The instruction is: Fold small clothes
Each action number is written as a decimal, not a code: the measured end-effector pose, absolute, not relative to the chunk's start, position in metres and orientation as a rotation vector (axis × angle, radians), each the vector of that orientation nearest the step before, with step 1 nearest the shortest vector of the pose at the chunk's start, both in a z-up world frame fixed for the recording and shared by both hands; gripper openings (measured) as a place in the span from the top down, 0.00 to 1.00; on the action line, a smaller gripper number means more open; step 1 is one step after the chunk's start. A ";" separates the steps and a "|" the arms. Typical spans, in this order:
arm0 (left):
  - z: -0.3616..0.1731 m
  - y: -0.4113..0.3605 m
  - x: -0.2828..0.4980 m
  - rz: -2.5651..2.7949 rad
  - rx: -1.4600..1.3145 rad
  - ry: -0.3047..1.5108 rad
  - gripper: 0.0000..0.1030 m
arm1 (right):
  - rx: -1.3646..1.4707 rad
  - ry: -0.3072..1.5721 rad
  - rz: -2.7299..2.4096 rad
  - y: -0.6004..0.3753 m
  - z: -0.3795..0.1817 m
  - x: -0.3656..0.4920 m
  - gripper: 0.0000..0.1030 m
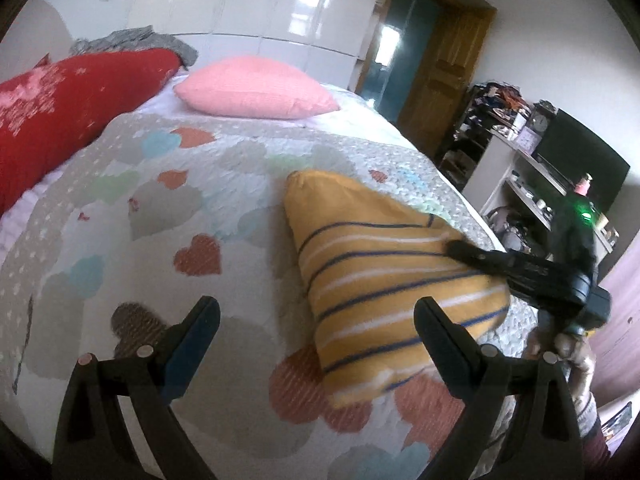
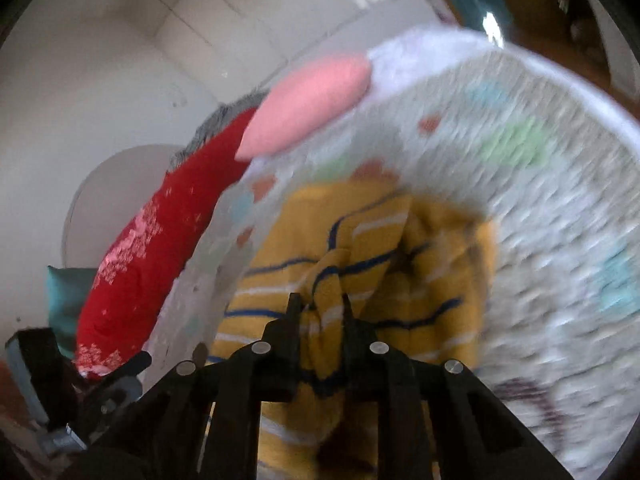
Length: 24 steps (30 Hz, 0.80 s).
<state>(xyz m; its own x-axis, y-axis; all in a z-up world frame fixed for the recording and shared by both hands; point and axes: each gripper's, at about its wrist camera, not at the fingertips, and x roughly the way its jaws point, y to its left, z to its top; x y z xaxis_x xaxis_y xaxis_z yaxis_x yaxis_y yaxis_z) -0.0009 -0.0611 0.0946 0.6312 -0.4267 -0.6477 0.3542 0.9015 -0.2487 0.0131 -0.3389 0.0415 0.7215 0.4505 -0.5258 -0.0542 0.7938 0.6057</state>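
Observation:
A small yellow garment [image 1: 384, 276] with blue and white stripes lies folded over on the heart-patterned quilt [image 1: 168, 216]. My left gripper [image 1: 316, 312] is open and empty, hovering just left of and above the garment's near edge. My right gripper [image 2: 320, 304] is shut on a bunched fold of the yellow garment [image 2: 360, 240] and holds it lifted. In the left wrist view the right gripper [image 1: 460, 246] reaches in from the right, its tip on the garment's right side. The right wrist view is motion-blurred.
A pink pillow [image 1: 256, 88] and a red cushion [image 1: 60, 116] lie at the head and left side of the bed. The bed's right edge [image 1: 472, 208] drops off toward shelves with a television [image 1: 580, 160] and a wooden door [image 1: 436, 80].

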 end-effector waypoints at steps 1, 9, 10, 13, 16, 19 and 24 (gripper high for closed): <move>0.097 -0.069 0.004 -0.470 -0.097 0.768 0.06 | 0.589 0.701 0.269 -0.348 0.046 0.009 0.85; 0.055 -0.142 0.043 -0.616 -0.060 0.937 0.06 | 0.572 0.785 0.140 -0.373 0.006 0.001 0.84; 0.041 -0.149 0.047 -0.607 -0.037 0.981 0.06 | 0.587 0.790 0.148 -0.373 0.000 0.001 0.84; 0.009 -0.146 0.054 -0.584 -0.060 1.052 0.00 | 0.652 0.780 0.177 -0.381 -0.014 -0.003 0.81; 0.000 -0.131 0.060 -0.618 -0.141 1.092 0.00 | 0.704 0.768 0.211 -0.388 -0.025 -0.005 0.71; 0.024 -0.119 0.056 -0.641 -0.141 1.037 0.01 | 0.725 0.766 0.209 -0.395 -0.028 -0.010 0.51; 0.062 -0.088 0.072 -0.652 -0.167 0.889 0.01 | 0.723 0.631 0.228 -0.405 0.000 -0.020 0.24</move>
